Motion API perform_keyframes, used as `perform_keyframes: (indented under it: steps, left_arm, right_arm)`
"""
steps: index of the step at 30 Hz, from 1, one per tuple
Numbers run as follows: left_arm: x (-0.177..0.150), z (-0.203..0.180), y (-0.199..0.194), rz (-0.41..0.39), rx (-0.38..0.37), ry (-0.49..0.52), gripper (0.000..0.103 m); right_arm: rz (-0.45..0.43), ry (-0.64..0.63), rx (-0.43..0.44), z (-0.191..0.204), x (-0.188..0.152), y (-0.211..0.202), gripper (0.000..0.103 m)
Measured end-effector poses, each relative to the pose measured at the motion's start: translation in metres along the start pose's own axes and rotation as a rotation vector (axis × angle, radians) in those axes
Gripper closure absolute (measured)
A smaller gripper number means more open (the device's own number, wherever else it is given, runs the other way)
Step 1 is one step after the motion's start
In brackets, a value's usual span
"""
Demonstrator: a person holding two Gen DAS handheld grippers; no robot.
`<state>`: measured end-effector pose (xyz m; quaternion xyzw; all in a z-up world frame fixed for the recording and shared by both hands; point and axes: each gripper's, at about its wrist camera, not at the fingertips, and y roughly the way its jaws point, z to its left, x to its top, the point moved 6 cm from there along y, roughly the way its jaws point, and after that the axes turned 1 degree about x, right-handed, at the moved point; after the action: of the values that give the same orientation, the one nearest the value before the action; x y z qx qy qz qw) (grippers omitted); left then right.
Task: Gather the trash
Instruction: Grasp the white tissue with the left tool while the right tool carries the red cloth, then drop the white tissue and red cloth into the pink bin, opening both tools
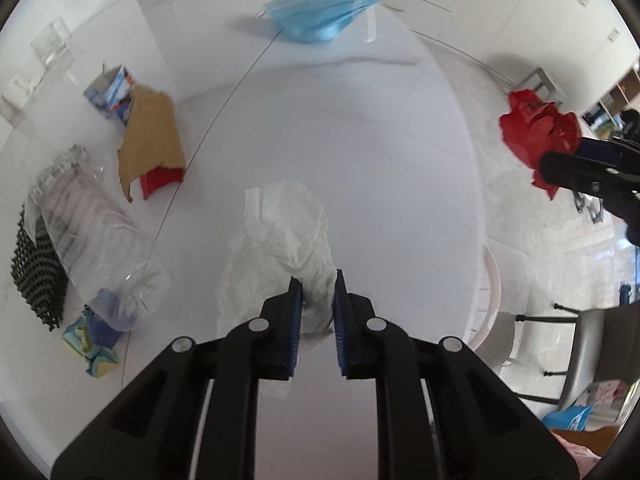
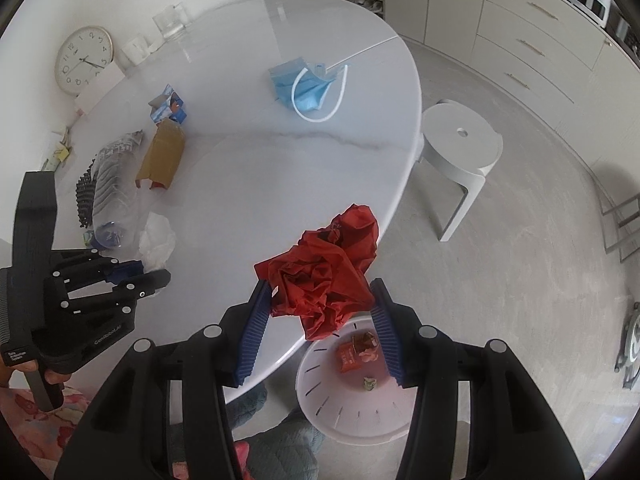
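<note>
My left gripper (image 1: 316,280) is shut on a crumpled white tissue (image 1: 280,236) that rests on the white table (image 1: 360,140); it also shows in the right wrist view (image 2: 154,270). My right gripper (image 2: 320,284) is shut on a crumpled red paper (image 2: 324,268) and holds it above the table's near edge, over a white bin (image 2: 340,400) on the floor that holds a red wrapper (image 2: 352,354). The red paper also shows in the left wrist view (image 1: 536,128). A blue face mask (image 1: 324,12) lies at the table's far side.
At the table's left lie a crushed clear bottle (image 1: 92,248), brown cardboard (image 1: 150,140), a small blue carton (image 1: 110,92), a black mesh piece (image 1: 36,276) and a green-yellow scrap (image 1: 92,352). A white stool (image 2: 460,152) stands right of the table. A clock (image 2: 84,60) leans on the wall.
</note>
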<state>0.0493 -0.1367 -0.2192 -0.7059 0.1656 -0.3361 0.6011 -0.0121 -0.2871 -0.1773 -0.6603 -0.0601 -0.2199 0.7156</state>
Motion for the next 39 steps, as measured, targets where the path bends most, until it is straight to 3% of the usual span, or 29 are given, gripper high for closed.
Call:
perform_keyframes:
  steps: [6,21,28,39]
  left_arm:
    - [-0.011,-0.035,-0.030,-0.029,-0.037,0.082,0.089]
    - [-0.034,-0.168,-0.034,-0.038,-0.159,0.324,0.089]
    - [-0.039,-0.203,-0.032,-0.017,-0.183,0.374,0.089]
    - [-0.043,-0.217,-0.025,0.006,-0.169,0.393,0.089]
  right_arm:
    - [-0.018,0.045,-0.015,-0.011,-0.035,-0.024,0.052]
    - [0.003,0.241,-0.097,-0.086,-0.149,-0.068,0.051]
    - [0.004,0.266,-0.110,-0.101,-0.169,-0.074,0.051]
    - [0.016,0.244,-0.085,-0.105,-0.176,-0.070,0.050]
